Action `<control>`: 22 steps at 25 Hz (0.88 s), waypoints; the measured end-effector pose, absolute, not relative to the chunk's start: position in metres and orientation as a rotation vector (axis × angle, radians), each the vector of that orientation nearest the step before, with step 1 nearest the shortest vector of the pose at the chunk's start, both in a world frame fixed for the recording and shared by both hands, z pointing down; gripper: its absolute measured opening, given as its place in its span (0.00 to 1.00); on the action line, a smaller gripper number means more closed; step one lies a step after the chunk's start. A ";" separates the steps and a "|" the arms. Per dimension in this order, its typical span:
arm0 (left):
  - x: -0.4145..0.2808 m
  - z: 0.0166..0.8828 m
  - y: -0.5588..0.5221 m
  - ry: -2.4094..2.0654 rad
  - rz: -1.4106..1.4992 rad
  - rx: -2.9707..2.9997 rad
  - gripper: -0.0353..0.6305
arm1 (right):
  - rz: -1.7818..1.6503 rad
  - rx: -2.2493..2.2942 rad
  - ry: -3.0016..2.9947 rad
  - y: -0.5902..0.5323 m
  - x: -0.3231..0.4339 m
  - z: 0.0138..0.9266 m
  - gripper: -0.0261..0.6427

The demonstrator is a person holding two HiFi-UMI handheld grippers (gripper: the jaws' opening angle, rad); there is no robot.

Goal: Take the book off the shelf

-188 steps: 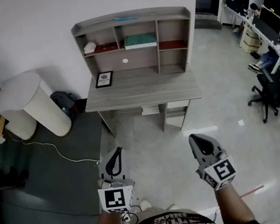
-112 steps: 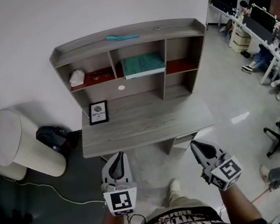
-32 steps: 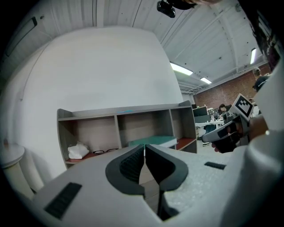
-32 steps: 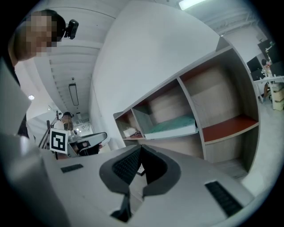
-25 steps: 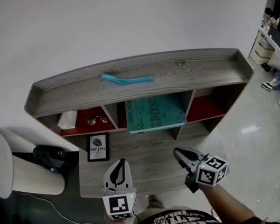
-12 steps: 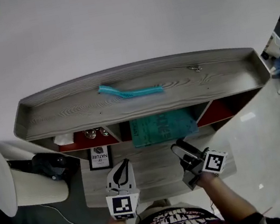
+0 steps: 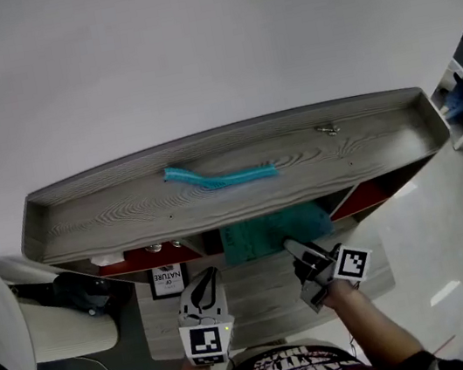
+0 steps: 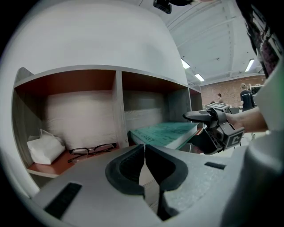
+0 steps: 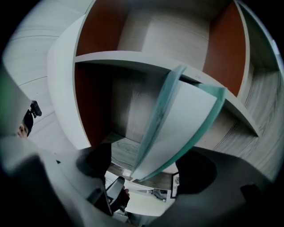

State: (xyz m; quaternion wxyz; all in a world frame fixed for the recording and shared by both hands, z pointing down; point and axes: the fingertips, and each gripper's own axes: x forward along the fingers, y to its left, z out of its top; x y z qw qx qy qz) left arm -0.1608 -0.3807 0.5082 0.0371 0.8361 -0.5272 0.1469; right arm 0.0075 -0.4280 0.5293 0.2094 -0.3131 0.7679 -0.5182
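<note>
We look down on a shelf (image 7: 87,218) of grey, wood-grained board with a shallow raised lip round its long, flat top. Under it we count three open compartments, their inner faces a smooth reddish brown. The shelf stands along the back edge of a counter (image 7: 262,307) with the same grey grain.

One book (image 7: 266,231) lies flat in the middle compartment, at the front edge of its board. It is a thin rectangular slab with a matt teal cover and pale page edges. In the left compartment lie one pair of dark-rimmed glasses (image 8: 91,150) and one crumpled white wad (image 8: 42,146) (cloth or tissue, we cannot tell which). One bent teal strip (image 7: 221,177) rests near the middle of the top board. One small dark-framed picture (image 7: 167,279) stands at the counter's back left.

There are two hand-held grippers, both grey with dark rounded pads. The left hand-held gripper (image 7: 203,284) has its jaws pressed together on nothing, over the counter in front of the left compartment. The right hand-held gripper (image 7: 301,251) is rolled onto its side at the book's front edge. Its jaws have just been opening and now stand spread wide. The book's near corner sits between them, and neither pad presses on it.
</note>
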 end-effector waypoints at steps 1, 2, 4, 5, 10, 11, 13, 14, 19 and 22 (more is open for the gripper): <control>-0.162 0.507 -0.382 -1.615 0.449 2.573 0.08 | -1.453 -0.886 2.133 -0.433 0.007 0.531 0.71; -0.163 0.506 -0.384 -1.613 0.448 2.579 0.08 | -1.478 -0.913 2.126 -0.436 0.006 0.535 0.70; -0.165 0.504 -0.386 -1.612 0.445 2.585 0.08 | -1.555 -0.978 2.089 -0.438 0.006 0.547 0.50; -0.166 0.503 -0.387 -1.612 0.442 2.588 0.08 | -1.579 -0.996 2.068 -0.438 0.007 0.550 0.45; -0.166 0.496 -0.387 -1.617 0.422 2.605 0.08 | -1.530 -1.016 2.073 -0.429 0.014 0.548 0.38; -0.166 0.493 -0.387 -1.619 0.415 2.604 0.08 | -1.511 -1.004 2.078 -0.426 0.014 0.543 0.37; -0.166 0.487 -0.385 -1.623 0.411 2.610 0.08 | -1.466 -0.980 2.115 -0.418 0.013 0.533 0.36; -0.166 0.484 -0.384 -1.627 0.410 2.613 0.08 | -1.448 -0.976 2.139 -0.414 0.013 0.530 0.36; -0.168 0.474 -0.374 -1.665 0.375 2.619 0.08 | -1.411 -0.956 2.183 -0.397 0.021 0.518 0.34; -0.167 0.468 -0.364 -1.695 0.349 2.608 0.08 | -1.369 -0.926 2.225 -0.385 0.024 0.506 0.33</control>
